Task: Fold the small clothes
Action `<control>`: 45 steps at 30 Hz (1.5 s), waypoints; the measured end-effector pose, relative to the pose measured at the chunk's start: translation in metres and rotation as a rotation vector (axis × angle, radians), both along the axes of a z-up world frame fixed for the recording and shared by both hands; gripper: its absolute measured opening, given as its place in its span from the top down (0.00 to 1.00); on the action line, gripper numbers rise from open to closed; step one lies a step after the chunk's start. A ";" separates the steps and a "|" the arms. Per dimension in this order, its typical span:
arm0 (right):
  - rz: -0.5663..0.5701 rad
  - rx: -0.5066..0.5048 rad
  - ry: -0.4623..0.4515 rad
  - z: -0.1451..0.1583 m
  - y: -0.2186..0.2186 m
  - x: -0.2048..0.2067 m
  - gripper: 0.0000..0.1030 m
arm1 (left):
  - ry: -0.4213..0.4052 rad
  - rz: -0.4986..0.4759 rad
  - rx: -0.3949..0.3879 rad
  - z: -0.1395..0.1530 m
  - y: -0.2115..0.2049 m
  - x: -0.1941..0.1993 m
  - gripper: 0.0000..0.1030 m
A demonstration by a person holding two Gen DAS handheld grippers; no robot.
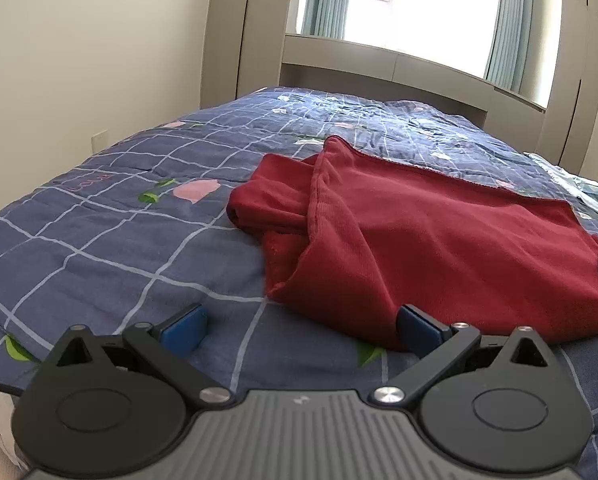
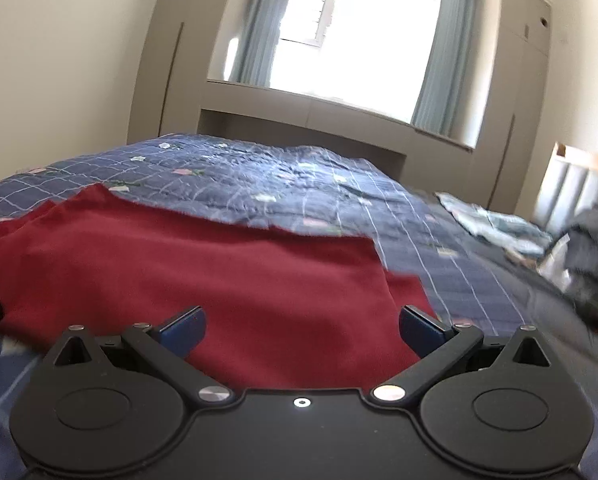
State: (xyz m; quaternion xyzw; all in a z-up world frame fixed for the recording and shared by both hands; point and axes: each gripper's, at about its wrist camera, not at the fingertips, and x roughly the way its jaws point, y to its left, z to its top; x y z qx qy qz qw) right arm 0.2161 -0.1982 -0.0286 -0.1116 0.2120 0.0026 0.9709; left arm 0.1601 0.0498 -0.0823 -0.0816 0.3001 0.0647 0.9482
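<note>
**Daylit room, blown-out window, blur on the right wrist view**

Daylight enters from the window (image 1: 411, 4) behind the bed; its panes are overexposed to white in both views. Left wrist view sharp. Right wrist view smeared, worst along the quilt (image 2: 451, 264) at the right. Soft shadows only. Fisheye bends the walls and darkens the frame corners.

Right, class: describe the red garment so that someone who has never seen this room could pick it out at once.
Start at the bed, covered by a blue checked quilt with pink flowers, below the bright window. On the quilt lies the red garment, a plain dark-red knit partly folded over itself. It is the only solid red item there; the pale patterned cloth near the bed's far right edge is light and printed.
</note>
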 end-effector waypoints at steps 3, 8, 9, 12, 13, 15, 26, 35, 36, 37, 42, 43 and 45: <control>0.037 -0.039 0.029 0.002 0.012 0.042 0.01 | -0.003 -0.003 0.000 -0.001 0.002 0.000 0.01; 0.093 -0.111 0.084 -0.005 0.037 0.105 0.01 | -0.009 -0.007 0.003 -0.002 0.002 -0.001 0.01; 0.103 -0.126 0.095 -0.007 0.041 0.113 0.01 | -0.010 -0.006 0.005 -0.002 0.002 -0.001 0.01; 0.114 -0.179 0.128 -0.018 0.051 0.126 0.01 | -0.013 -0.005 0.009 -0.002 0.001 -0.001 0.00; 0.111 -0.185 0.136 -0.022 0.053 0.126 0.01 | -0.013 -0.006 0.009 -0.002 0.001 -0.002 0.00; 0.116 -0.176 0.135 -0.026 0.052 0.119 0.01 | -0.013 -0.005 0.010 -0.002 0.000 -0.002 0.00; 0.178 -0.152 0.080 -0.028 0.047 0.045 0.01 | -0.021 -0.004 0.023 -0.002 -0.001 -0.004 0.01; 0.197 -0.119 0.148 -0.033 0.048 0.027 0.01 | -0.036 0.000 0.024 -0.003 -0.001 -0.005 0.00; 0.195 -0.107 0.157 -0.034 0.048 0.029 0.01 | -0.038 -0.001 0.019 -0.003 -0.001 -0.005 0.00; 0.194 -0.093 0.164 -0.034 0.046 0.031 0.01 | -0.043 -0.002 0.011 -0.003 0.001 -0.006 0.00; 0.199 -0.017 0.183 -0.035 0.035 0.034 0.01 | -0.060 0.003 -0.009 -0.004 0.003 -0.007 0.00; 0.200 -0.017 0.182 -0.036 0.035 0.033 0.01 | -0.060 0.004 -0.007 -0.004 0.003 -0.007 0.00; 0.200 -0.021 0.175 -0.036 0.036 0.032 0.01 | -0.061 0.007 -0.006 -0.004 0.002 -0.007 0.00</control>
